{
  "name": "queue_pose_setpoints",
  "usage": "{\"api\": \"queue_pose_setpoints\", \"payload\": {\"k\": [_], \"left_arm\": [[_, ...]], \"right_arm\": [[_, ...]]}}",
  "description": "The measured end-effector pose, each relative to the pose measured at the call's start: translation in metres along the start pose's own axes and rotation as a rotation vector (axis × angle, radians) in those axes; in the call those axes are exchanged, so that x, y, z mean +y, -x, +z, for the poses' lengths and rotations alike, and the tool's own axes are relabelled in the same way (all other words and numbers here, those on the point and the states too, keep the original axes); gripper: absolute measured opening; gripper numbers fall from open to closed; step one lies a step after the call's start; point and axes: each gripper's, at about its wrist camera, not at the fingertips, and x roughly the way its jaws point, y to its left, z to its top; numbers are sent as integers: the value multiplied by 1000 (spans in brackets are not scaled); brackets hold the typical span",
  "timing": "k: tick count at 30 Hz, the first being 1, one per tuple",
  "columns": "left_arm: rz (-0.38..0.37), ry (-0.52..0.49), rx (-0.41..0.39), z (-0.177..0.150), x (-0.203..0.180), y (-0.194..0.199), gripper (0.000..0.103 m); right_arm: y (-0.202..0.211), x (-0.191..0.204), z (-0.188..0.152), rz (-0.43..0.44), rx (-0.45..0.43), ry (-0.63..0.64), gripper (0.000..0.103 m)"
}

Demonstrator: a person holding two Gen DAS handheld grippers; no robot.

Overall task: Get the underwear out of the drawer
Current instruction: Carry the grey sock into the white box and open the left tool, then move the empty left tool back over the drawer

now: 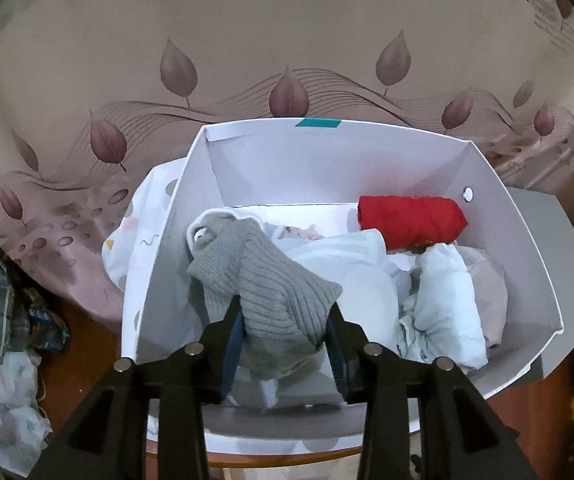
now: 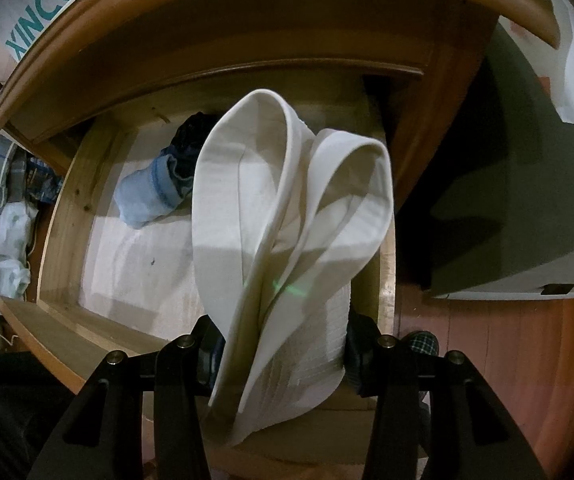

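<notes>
The right gripper (image 2: 283, 354) is clenched on a white underwear garment (image 2: 287, 216), which stands up out of the jaws in two folded loops and fills the space directly ahead of the fingers. Below and beyond the held garment lies the open wooden drawer (image 2: 67, 216), its pale floor mostly bare. Ahead of the claw and to its left, at the far end of the drawer, rests a light blue rolled item (image 2: 147, 194) with a dark piece of cloth (image 2: 191, 132) touching it from behind. The left gripper (image 1: 285, 330) is closed around a grey ribbed knit item (image 1: 263, 284), which extends forward and to the left from the jaws. This claw is positioned over a white box (image 1: 527, 248). Inside the box, ahead of the claw and to its right, lies a red roll (image 1: 411, 220); nearer on the right lies a pale blue bundle (image 1: 447, 300), among other pale folded cloth
</notes>
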Motion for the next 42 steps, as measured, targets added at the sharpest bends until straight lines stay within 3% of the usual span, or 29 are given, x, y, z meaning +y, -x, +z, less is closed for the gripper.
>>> {"api": "queue_pose_setpoints", "payload": {"k": [4,7,12,20,27,31,42], "left_arm": [[-16,-2,-1,-2,0,11,51],[-9,-6,-51,-7,1,29,58],[15,-2,-120,-22,4,63,60],[94,-41,-184,-93,10,98,64],[146,-31,-106,-173,21,71,64],[153,33,-45,-209,35,43,64],[212,135,-26,-251,60,3,64]], "right_arm": [[0,0,0,-2,-1,1,43],[0,0,0,-3,-2,2,43],[-1,3,-1,-9,-7,10,43],[-2,8,0,-32,-28,33,43],[3,14,3,-44,-60,65,43],[9,18,7,-60,-71,95,43],[47,29,20,-40,-96,106,42]]}}
